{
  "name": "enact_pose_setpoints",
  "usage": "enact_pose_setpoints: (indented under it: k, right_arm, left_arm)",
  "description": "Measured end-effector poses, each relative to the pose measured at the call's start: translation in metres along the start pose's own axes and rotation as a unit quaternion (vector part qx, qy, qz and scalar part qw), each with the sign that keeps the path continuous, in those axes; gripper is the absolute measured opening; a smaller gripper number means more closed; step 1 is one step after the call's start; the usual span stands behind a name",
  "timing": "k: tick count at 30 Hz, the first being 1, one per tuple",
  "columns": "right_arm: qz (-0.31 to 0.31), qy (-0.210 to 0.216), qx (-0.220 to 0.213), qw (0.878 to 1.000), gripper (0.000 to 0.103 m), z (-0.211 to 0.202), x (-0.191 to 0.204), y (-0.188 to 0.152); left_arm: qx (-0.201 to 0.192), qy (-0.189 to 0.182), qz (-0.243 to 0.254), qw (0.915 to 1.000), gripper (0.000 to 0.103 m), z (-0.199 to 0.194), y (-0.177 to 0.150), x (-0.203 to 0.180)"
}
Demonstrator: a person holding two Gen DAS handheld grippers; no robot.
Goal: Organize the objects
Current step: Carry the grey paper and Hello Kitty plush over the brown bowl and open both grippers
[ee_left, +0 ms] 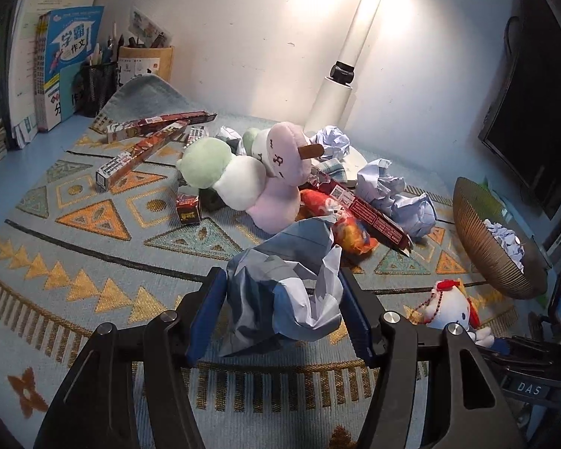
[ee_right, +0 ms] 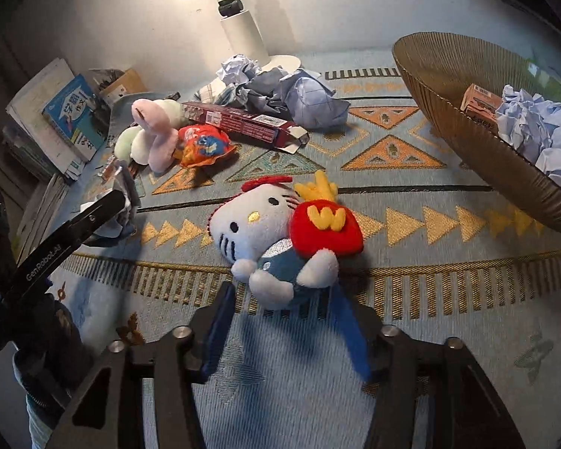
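Note:
My left gripper is shut on a crumpled ball of bluish-white paper, held off the patterned mat; it also shows at the left of the right wrist view as a black finger. A white cat plush hugging a red fries pouch lies on the mat, also visible as the plush at lower right. My right gripper stands open over it, the plush's lower body between the blue pads. The left pad is clear of the plush. A ribbed brown bowl at the right holds crumpled paper and a small box.
Behind lie a pastel dango plush, long red boxes, an orange snack bag, more paper balls and a white lamp base. Books and pen holders stand at the back left, a dark monitor at the right.

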State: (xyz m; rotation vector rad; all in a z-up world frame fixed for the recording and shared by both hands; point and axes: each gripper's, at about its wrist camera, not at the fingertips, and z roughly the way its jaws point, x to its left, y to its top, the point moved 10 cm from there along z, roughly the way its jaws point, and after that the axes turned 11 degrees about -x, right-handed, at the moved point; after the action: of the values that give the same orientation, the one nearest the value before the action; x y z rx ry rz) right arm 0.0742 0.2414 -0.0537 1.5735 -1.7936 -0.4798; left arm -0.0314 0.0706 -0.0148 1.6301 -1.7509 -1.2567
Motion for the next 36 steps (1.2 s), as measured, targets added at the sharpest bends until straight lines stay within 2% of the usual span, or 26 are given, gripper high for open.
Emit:
enact_pose_setpoints:
  k: [1, 2, 9, 10, 12, 14, 18, 22, 25, 27, 29, 32, 36]
  right_arm:
    - [-0.011, -0.01, -0.009, 1.0, 0.082, -0.002, -0.001, 0.0]
    - [-0.023, -0.023, -0.016, 0.999, 0.084, -0.002, -0.002, 0.003]
    - [-0.09, -0.037, -0.033, 0.995, 0.084, 0.02, 0.003, 0.024]
    - [-0.086, -0.023, -0.032, 0.995, 0.081, 0.024, 0.006, 0.023]
    - [-0.08, 0.002, -0.025, 0.997, 0.066, 0.03, 0.011, 0.019]
    - [-0.064, 0.012, -0.047, 0.997, 0.059, 0.022, 0.008, 0.025]
    - [-0.01, 0.03, -0.067, 0.997, 0.059, 0.01, -0.007, 0.033]
    - [0.008, 0.046, -0.073, 0.996, 0.059, -0.003, -0.01, 0.034]
    - [0.076, 0.115, -0.05, 0.989, 0.059, -0.019, -0.016, 0.023]
    - [0.071, 0.092, -0.06, 0.991, 0.059, -0.037, -0.028, 0.022]
    - [0.049, 0.067, -0.087, 0.993, 0.059, -0.061, -0.037, 0.032]
    - [0.058, 0.054, -0.135, 0.988, 0.059, -0.107, -0.056, 0.061]
    - [0.068, -0.036, -0.201, 0.977, 0.06, -0.16, -0.106, 0.105]
  left_arm:
    - [0.002, 0.001, 0.002, 1.0, 0.058, 0.001, -0.001, -0.001]
    - [0.003, 0.001, 0.005, 1.0, 0.058, 0.001, -0.001, -0.001]
    - [0.005, 0.003, 0.021, 0.9998, 0.059, 0.002, -0.004, -0.006]
    - [0.005, 0.003, 0.021, 0.9998, 0.059, 0.002, -0.004, -0.006]
    - [0.005, 0.0, 0.019, 0.9998, 0.059, 0.002, -0.004, -0.006]
    - [0.007, -0.005, 0.013, 0.9999, 0.059, 0.002, -0.003, -0.005]
    - [0.012, -0.015, -0.002, 0.9998, 0.059, 0.004, -0.004, -0.004]
    - [0.019, -0.016, 0.012, 0.9996, 0.057, 0.006, -0.007, -0.009]
    - [0.047, -0.027, 0.024, 0.9983, 0.057, 0.008, -0.013, -0.016]
    - [0.055, -0.022, 0.044, 0.9973, 0.057, 0.004, -0.014, -0.021]
    - [0.042, -0.028, 0.055, 0.9972, 0.057, -0.007, -0.006, -0.031]
    - [0.028, -0.068, 0.046, 0.9962, 0.057, -0.019, 0.01, -0.065]
    - [0.016, -0.125, 0.068, 0.9896, 0.057, -0.02, 0.031, -0.14]
